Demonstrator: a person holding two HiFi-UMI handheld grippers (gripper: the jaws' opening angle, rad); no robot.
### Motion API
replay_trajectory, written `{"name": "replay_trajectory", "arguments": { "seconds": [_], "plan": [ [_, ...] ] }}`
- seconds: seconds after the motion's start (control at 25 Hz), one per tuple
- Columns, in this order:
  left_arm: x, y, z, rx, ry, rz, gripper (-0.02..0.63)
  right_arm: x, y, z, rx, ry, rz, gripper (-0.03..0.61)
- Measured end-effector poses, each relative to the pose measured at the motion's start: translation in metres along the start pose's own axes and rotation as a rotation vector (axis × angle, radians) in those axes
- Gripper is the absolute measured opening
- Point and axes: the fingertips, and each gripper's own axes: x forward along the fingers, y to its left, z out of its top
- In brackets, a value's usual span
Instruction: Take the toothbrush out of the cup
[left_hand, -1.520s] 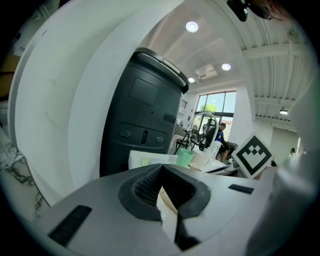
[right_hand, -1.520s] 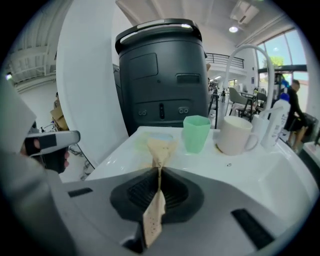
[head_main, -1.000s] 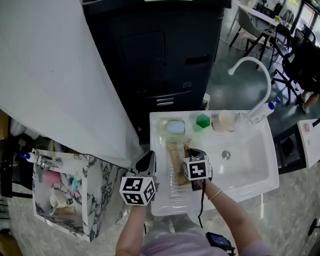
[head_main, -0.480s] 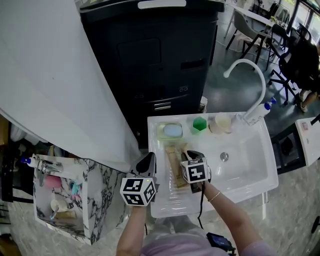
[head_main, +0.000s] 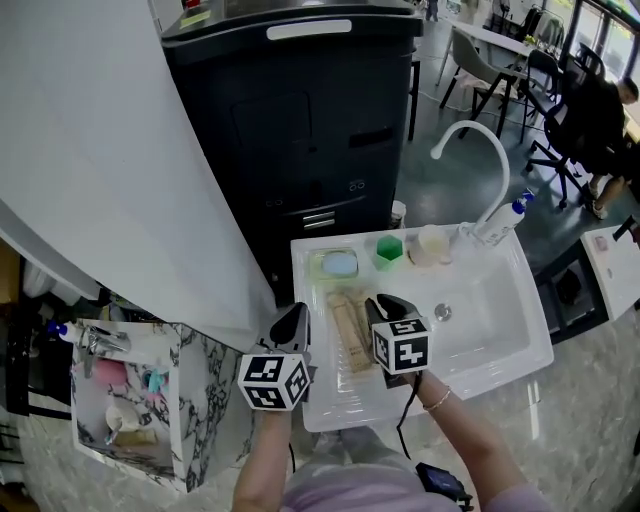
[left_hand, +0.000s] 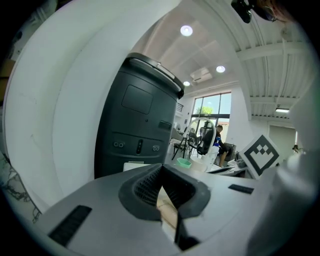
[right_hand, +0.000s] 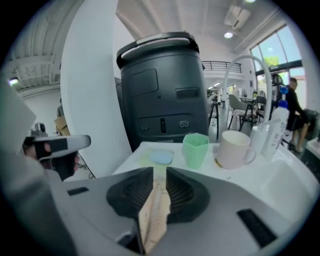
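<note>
A green cup and a cream mug stand at the back of the white sink unit; I see no toothbrush sticking out of either. Long beige packets lie on the drainboard. My right gripper hovers above them. Its jaws have just been opening and stand slightly apart; a beige packet shows through the gap, with no pad pressing on it. At the unit's left edge my left gripper is shut, its tips touching and nothing gripped.
A blue soap lies in a dish left of the cup. A curved white faucet and a bottle stand by the basin. A black cabinet rises behind. A marble shelf with toiletries is at left.
The right gripper has lifted off the beige packets and its jaws have parted. The left gripper has risen slightly. The view has tilted, so the sink sits higher in the picture.
</note>
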Motion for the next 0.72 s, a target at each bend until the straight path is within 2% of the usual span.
{"name": "replay_trajectory", "arguments": {
  "seconds": [0.4,0.72],
  "plan": [
    [-0.013,-0.023,0.020,0.051,-0.034,-0.051,0.000,-0.081,-0.002,0.040,0.092,-0.209,-0.015,0.030],
    [-0.025,-0.039,0.030,0.078,-0.060,-0.089,0.000,-0.134,0.002,0.050,0.101,-0.312,-0.021,0.005]
  ]
}}
